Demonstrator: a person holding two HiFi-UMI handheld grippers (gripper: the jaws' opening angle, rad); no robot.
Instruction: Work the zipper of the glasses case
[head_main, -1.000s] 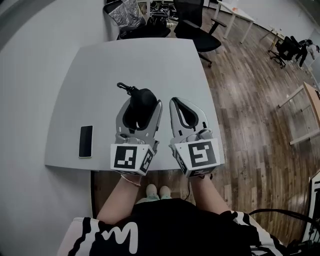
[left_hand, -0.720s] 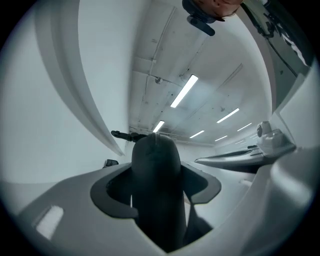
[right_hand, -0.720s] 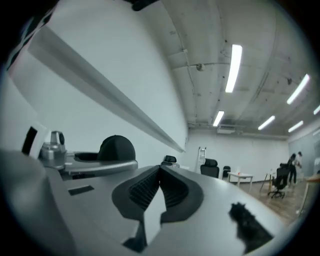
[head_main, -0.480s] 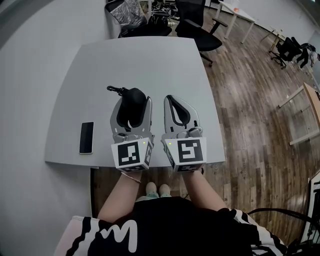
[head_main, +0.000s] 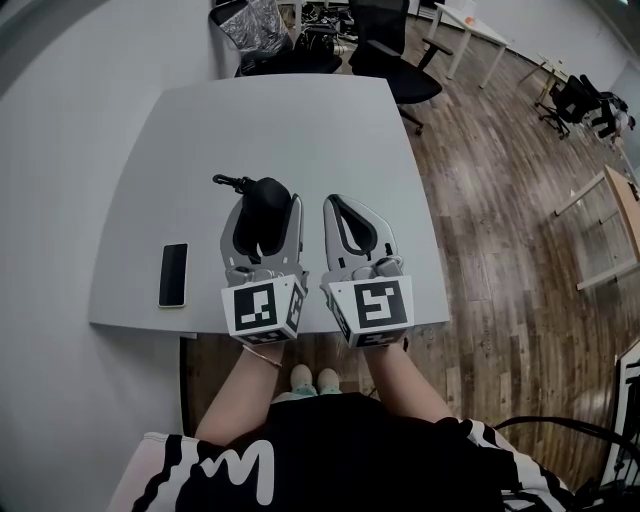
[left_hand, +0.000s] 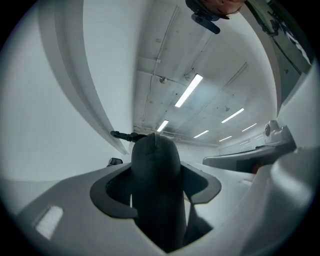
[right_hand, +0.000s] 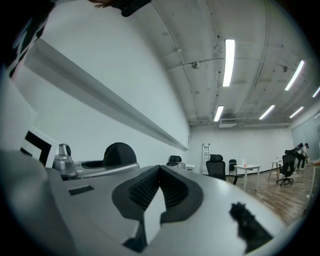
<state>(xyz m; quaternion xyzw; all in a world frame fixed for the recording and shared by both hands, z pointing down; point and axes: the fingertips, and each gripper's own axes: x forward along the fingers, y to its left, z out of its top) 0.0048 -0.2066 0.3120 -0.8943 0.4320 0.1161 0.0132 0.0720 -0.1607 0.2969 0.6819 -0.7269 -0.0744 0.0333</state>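
The black glasses case (head_main: 266, 203) stands between the fingers of my left gripper (head_main: 268, 202), which is shut on its sides. In the left gripper view the case (left_hand: 155, 185) fills the gap between the pads, and its black clip (left_hand: 125, 134) sticks out to the left. That clip (head_main: 228, 181) points to the far left over the grey table (head_main: 300, 120). My right gripper (head_main: 336, 204) sits close beside the case on its right, shut and empty. The right gripper view shows its ribbed pads (right_hand: 145, 189) pressed together. The zipper is not visible.
A black phone (head_main: 172, 275) lies flat near the table's front left corner. Both grippers hover near the table's front edge. Black office chairs (head_main: 395, 60) stand beyond the far edge, with wooden floor (head_main: 510, 220) to the right.
Both grippers have shifted a little left and closer together, the case going along in the left one. The right gripper has stayed shut.
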